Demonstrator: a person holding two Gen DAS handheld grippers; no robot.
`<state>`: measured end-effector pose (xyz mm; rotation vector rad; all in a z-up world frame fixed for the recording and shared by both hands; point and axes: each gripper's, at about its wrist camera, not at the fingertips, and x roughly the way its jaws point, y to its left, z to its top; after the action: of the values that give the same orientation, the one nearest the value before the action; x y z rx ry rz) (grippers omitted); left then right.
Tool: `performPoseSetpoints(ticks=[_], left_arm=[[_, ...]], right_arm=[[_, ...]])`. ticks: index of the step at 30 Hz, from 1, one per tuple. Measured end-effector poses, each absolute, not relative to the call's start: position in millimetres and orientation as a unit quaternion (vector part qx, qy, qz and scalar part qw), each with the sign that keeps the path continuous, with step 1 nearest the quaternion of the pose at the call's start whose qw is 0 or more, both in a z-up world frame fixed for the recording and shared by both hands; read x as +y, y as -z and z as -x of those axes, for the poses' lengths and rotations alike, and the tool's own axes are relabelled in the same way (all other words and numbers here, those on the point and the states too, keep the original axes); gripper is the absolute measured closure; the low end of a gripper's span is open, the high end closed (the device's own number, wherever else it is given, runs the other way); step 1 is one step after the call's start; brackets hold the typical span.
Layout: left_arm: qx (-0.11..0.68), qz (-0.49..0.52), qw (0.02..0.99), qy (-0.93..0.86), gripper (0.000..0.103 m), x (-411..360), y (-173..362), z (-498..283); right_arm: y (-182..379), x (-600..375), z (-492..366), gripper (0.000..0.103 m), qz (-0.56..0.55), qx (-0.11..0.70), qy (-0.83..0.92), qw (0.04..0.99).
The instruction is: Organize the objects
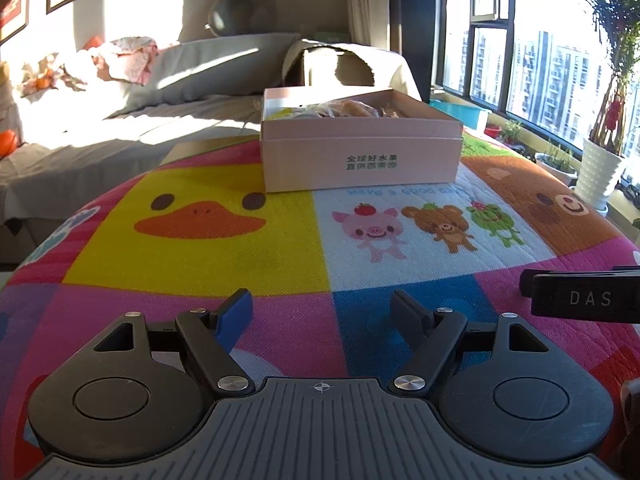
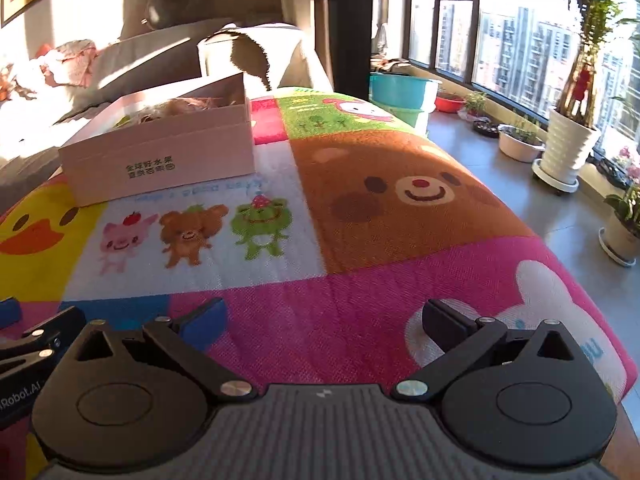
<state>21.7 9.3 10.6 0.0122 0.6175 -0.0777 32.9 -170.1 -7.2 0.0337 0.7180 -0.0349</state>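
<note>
The left hand-held gripper (image 1: 322, 310) hovers low over the near part of the tabletop's bright cartoon-animal patchwork cloth (image 1: 200, 248), its blue-padded fingers (image 1: 236, 316) spread apart with nothing between them. Far ahead of it, slightly right of centre, sits the pale pink rectangular cardboard box (image 1: 360, 152) with green printed characters on its near wall; its long axis runs left to right, that long wall faces the camera, and its open top shows wrapped items too blurred to name. The right hand-held gripper (image 2: 326, 318) hangs to the right, jaws likewise wide and empty, with the box far off to its left.
</note>
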Motion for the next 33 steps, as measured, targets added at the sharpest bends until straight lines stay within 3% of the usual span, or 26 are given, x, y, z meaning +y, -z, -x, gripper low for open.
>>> performPoseSetpoints(ticks=[9,33], left_arm=[[0.305,0.011,0.952,0.014,0.021,7,-9,-23],[0.304,0.023,0.952,0.016,0.021,11,-9,-23]], right_arm=[[7,-161,-40,0.000,0.015,0.340,-0.065,0.938],[9,-160,-35,0.000,0.015,0.328,-0.064,0.942]])
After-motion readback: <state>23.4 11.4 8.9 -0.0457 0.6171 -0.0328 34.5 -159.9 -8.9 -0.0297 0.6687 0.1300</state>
